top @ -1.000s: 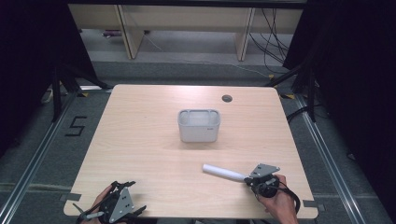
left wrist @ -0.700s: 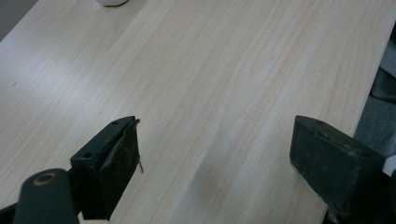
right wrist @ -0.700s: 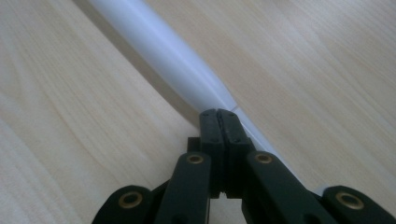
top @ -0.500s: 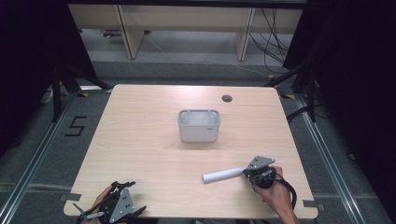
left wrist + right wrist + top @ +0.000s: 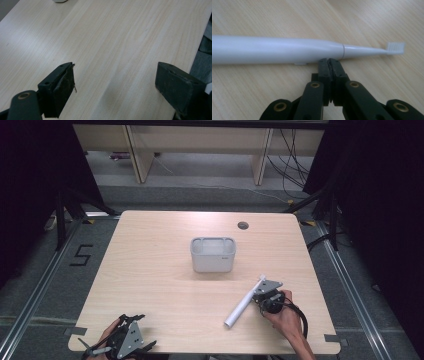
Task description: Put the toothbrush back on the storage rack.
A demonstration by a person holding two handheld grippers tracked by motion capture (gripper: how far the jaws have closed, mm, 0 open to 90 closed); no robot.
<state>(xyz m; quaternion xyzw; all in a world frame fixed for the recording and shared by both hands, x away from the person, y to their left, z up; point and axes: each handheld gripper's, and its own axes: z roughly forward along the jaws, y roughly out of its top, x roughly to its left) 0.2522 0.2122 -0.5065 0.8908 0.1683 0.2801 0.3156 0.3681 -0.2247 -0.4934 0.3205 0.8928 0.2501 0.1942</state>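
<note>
Right gripper view looks down two black jaws pressed together with nothing between them, their tips touching the side of a white electric toothbrush point(image 5: 287, 50) that lies flat across the wooden table point(image 5: 374, 20), bristle head at the right of the frame. In the high view the right gripper point(image 5: 266, 295) sits at the lower right of the frame, just beside the toothbrush point(image 5: 243, 304), which lies slanted with its head toward the upper right. A grey container point(image 5: 212, 255) stands at the centre of the table, well apart. At the lower left the left gripper point(image 5: 125, 344) rests near the table's near edge; the left gripper view shows its jaws wide apart over bare wood.
</note>
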